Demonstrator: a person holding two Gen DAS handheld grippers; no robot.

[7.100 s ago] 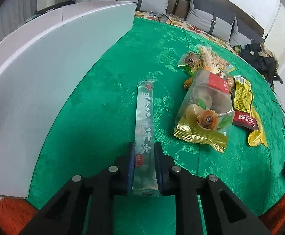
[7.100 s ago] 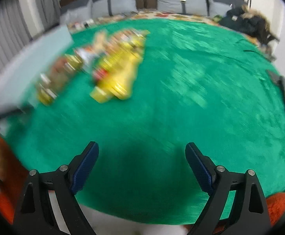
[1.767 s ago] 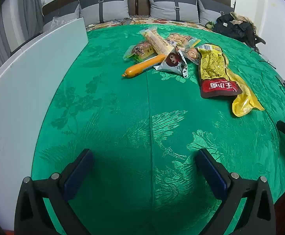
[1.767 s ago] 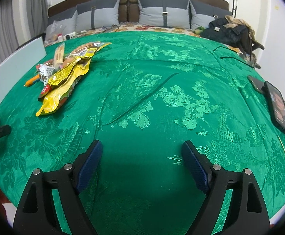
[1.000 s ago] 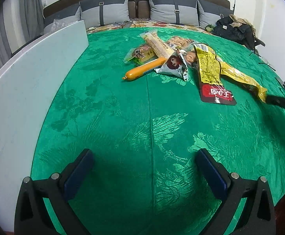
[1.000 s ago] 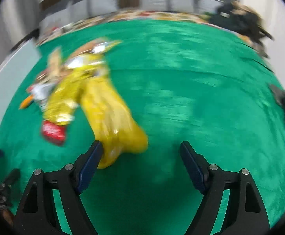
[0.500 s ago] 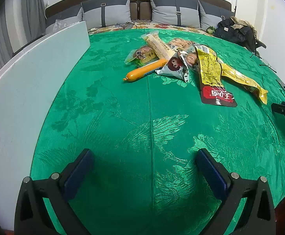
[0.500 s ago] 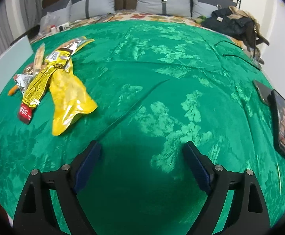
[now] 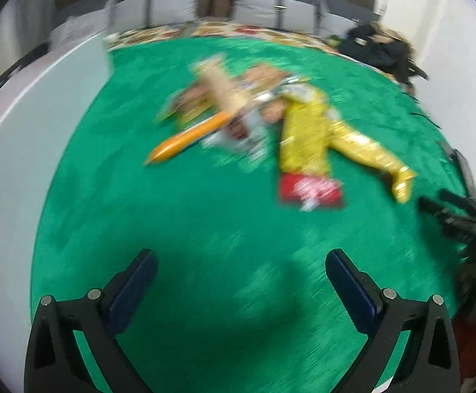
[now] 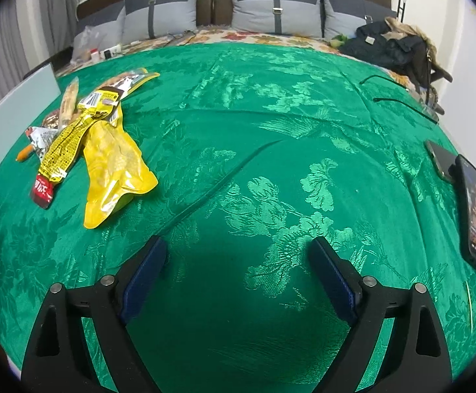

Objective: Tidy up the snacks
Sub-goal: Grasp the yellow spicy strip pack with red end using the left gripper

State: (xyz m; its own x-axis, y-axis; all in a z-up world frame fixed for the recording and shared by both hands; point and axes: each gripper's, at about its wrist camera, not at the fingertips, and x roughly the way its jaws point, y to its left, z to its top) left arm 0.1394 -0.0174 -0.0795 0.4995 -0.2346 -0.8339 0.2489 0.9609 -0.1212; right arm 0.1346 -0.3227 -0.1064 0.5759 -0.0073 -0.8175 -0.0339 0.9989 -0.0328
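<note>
A pile of snacks lies on the green cloth (image 10: pixel 270 131). In the blurred left wrist view I see an orange sausage (image 9: pixel 189 137), a yellow-and-red packet (image 9: pixel 305 140) and a plain yellow pouch (image 9: pixel 369 154). In the right wrist view the yellow pouch (image 10: pixel 113 167) and the yellow-and-red packet (image 10: pixel 61 150) lie at the left. My left gripper (image 9: pixel 238 281) is open and empty, short of the pile. My right gripper (image 10: pixel 238 262) is open and empty over bare cloth, right of the pouch.
A white board (image 9: pixel 25 163) stands along the left edge of the cloth. Two phones (image 10: pixel 473 209) lie at the right edge. A dark bag (image 10: pixel 395 49) and grey pillows (image 10: pixel 270 3) are at the back. The right gripper shows at the right of the left wrist view (image 9: pixel 460 219).
The left wrist view has gone blurred and the snack pile looks closer, so the left gripper is moving toward it. The right gripper has barely moved. Both stay open.
</note>
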